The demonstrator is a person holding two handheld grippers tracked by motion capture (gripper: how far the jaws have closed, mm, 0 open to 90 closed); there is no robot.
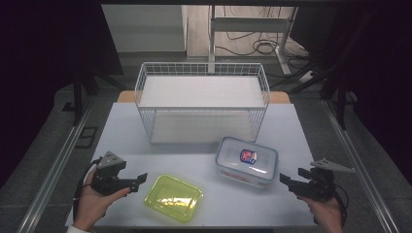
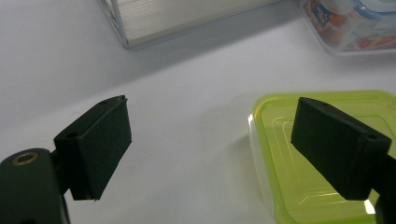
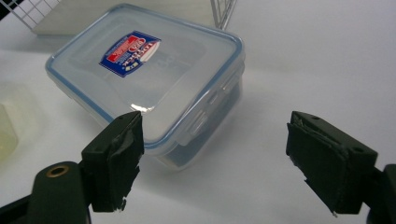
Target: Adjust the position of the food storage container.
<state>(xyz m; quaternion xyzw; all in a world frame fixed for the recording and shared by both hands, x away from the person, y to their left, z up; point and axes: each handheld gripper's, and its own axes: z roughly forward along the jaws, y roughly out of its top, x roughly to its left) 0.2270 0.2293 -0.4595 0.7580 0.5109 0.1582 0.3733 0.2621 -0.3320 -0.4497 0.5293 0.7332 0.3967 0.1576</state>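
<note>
Your left gripper hovers at the near left of the counter, jaws spread wide with nothing between them, pointing right at the yellow-green container just beside it. Your right gripper hovers at the near right, jaws equally wide and empty, aimed left at the clear lidded box close by. That box sits right of the green container, near the wire basket at the far side.
</note>
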